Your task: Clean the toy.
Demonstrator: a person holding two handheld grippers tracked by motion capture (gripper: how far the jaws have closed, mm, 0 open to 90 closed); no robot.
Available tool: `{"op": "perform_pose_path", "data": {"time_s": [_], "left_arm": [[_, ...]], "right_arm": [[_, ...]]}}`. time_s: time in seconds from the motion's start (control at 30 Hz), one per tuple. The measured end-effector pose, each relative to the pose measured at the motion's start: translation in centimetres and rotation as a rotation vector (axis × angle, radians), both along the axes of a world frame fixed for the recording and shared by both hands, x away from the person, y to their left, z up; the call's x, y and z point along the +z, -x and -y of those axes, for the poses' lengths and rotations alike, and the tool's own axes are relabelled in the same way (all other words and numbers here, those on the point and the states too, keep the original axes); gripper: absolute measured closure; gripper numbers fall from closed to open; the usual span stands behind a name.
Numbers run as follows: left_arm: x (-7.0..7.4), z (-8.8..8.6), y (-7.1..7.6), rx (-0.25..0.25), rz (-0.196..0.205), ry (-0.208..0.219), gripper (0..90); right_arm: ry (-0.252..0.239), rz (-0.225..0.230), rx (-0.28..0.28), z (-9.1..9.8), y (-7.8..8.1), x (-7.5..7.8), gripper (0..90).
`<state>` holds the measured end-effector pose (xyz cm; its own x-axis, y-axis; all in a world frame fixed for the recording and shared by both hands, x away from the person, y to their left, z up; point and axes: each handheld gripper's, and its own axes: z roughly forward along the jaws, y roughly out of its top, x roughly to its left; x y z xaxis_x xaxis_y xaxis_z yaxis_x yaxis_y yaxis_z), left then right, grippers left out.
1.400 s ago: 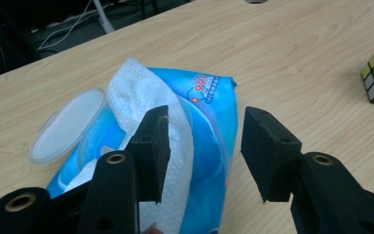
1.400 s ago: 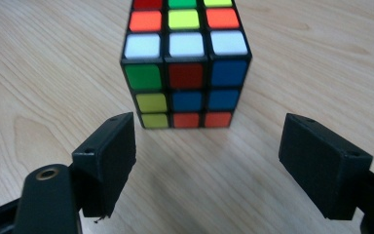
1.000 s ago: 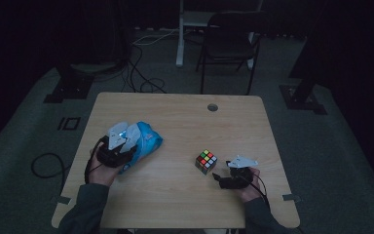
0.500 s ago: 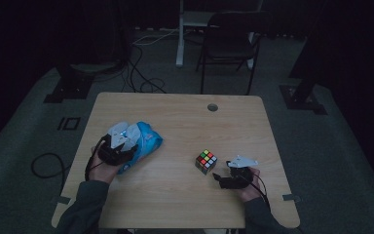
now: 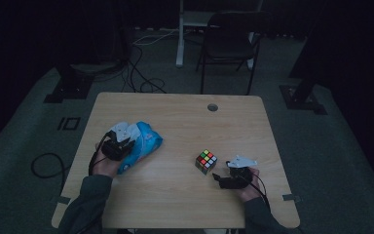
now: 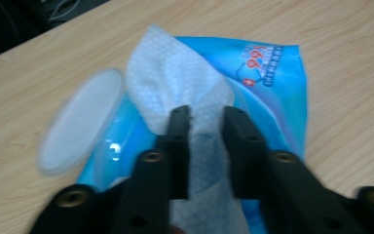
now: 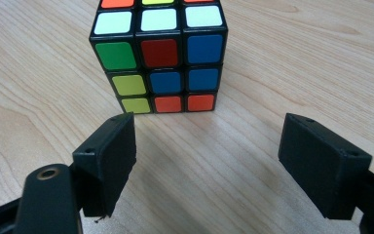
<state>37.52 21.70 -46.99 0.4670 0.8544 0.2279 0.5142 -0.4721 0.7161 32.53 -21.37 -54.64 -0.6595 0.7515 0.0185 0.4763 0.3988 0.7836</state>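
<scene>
A blue wet-wipe pack (image 5: 147, 140) lies at the table's left with its round clear lid (image 6: 80, 126) flipped open. A white wipe (image 6: 175, 78) sticks up out of the pack (image 6: 272, 87). My left gripper (image 6: 205, 114) has just been closing its jaws, and they now pinch the wipe's bunched base between them. In the high view the left gripper (image 5: 126, 140) sits on top of the pack. A scrambled colour cube (image 5: 206, 161) stands at the right. My right gripper (image 7: 209, 126) rests open on the table just short of the cube (image 7: 158, 53), with nothing between its fingers.
The wooden table (image 5: 175, 117) has a round cable hole (image 5: 213, 107) near its far edge. Behind the table on the dark floor stand a black chair (image 5: 231, 39), stand bases and loose cables.
</scene>
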Motion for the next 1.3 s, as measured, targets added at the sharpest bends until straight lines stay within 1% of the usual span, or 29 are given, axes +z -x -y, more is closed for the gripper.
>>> {"op": "perform_pose_path", "data": {"time_s": [0.07, 0.1, 0.17, 0.27, 0.4, 0.53, 0.6, 0.7, 0.8, 0.87, 0.93, 1.0, 1.07, 1.1, 1.17, 1.23, 1.3], "left_arm": [[0.1, -0.2, -0.1, 0.000, -0.006, -0.007, 86.6], [0.2, -0.2, -0.2, -0.001, -0.009, -0.007, 88.4], [0.4, -0.3, -0.2, -0.006, -0.013, 0.005, 89.4], [0.9, -0.4, 0.1, -0.017, -0.003, 0.055, 90.0], [1.9, -0.4, 0.4, -0.031, 0.015, 0.096, 90.0], [3.1, -0.5, 0.7, -0.043, 0.042, 0.138, 90.0], [3.7, -0.5, 0.8, -0.048, 0.054, 0.145, 90.0], [4.2, -0.5, 0.8, -0.040, 0.069, 0.147, 90.0], [4.1, -0.8, 0.6, -0.008, 0.070, 0.134, 89.1], [3.7, -1.0, 0.3, 0.020, 0.055, 0.132, 85.2], [3.3, -1.1, 0.2, 0.037, 0.040, 0.123, 76.7], [2.9, -1.1, 0.1, 0.026, 0.023, 0.132, 69.3], [2.6, -1.1, 0.0, 0.027, 0.003, 0.137, 60.4], [2.4, -1.1, 0.0, 0.025, -0.003, 0.140, 58.3], [2.1, -0.9, -0.2, 0.003, -0.023, 0.144, 52.5], [1.8, -0.6, -0.2, -0.011, -0.028, 0.125, 48.5], [1.4, -0.4, -0.5, -0.007, -0.036, 0.104, 47.1]], "right_arm": [[0.000, 0.000, 0.001, 0.0, 0.0, 0.0, 22.2], [0.000, 0.000, 0.002, 0.0, 0.0, 0.0, 22.3], [0.002, -0.003, 0.001, -0.1, 0.0, -0.1, 22.4], [0.004, -0.004, 0.000, -0.1, 0.0, -0.1, 22.5], [0.005, -0.003, 0.002, -0.1, 0.0, -0.1, 22.7], [0.006, -0.004, 0.003, -0.2, 0.0, -0.1, 22.7], [0.006, -0.004, 0.003, -0.2, 0.0, -0.1, 22.9], [0.007, -0.004, 0.006, -0.2, 0.0, -0.1, 23.0], [0.010, -0.003, 0.007, -0.2, 0.0, -0.1, 23.1], [0.011, -0.002, 0.007, -0.2, 0.0, -0.1, 23.0], [0.012, -0.001, 0.009, -0.2, 0.0, -0.1, 23.1], [0.013, -0.001, 0.009, -0.2, 0.0, -0.1, 23.1], [0.013, -0.002, 0.009, -0.2, 0.0, -0.1, 23.1], [0.014, -0.003, 0.009, -0.3, 0.0, -0.1, 23.0], [0.015, -0.002, 0.010, -0.3, 0.0, -0.1, 23.0], [0.014, -0.002, 0.011, -0.3, 0.0, -0.1, 23.0], [0.015, -0.003, 0.010, -0.3, 0.0, -0.1, 23.0]]}}
